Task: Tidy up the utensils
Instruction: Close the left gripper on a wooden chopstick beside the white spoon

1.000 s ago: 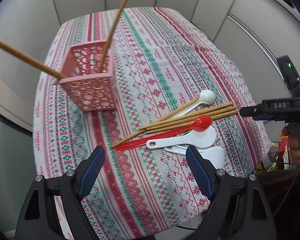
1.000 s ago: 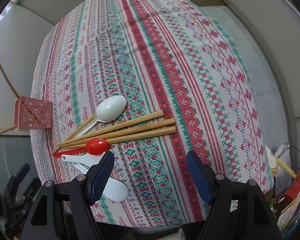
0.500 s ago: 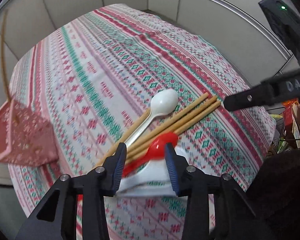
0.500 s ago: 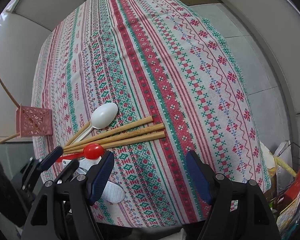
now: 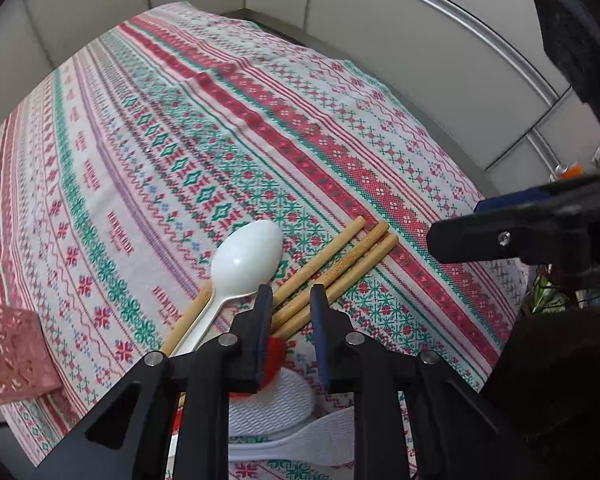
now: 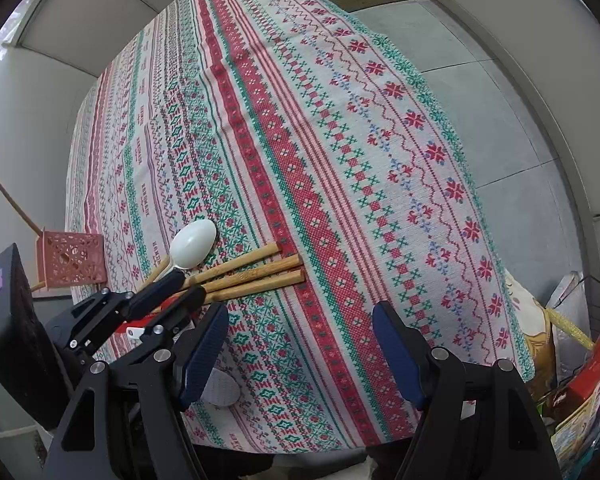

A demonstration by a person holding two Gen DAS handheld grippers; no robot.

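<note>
Wooden chopsticks [image 5: 336, 258] lie in a bundle on the patterned tablecloth [image 5: 220, 120], beside a white spoon [image 5: 246, 260], a red spoon [image 5: 274, 354] and white flat scoops [image 5: 276, 398]. My left gripper [image 5: 289, 300] has its jaws narrowed around the chopsticks, down at the bundle; a small gap still shows beside the sticks. It also shows in the right wrist view [image 6: 182, 286]. My right gripper [image 6: 300, 324] is open and empty, hovering to the right of the chopstick ends [image 6: 260, 270]. The pink perforated basket [image 6: 72, 258] stands at the left with chopsticks in it.
The basket's corner [image 5: 8, 354] shows at the left edge of the left wrist view. The table's right edge drops to a grey floor [image 6: 500, 100]. Bags and boxes [image 6: 572, 360] stand on the floor at the right. Grey walls surround the table.
My left gripper swung from the basket to the utensil pile, lowered onto the chopsticks and narrowed its jaws around them. The right gripper drifted slightly and stayed open.
</note>
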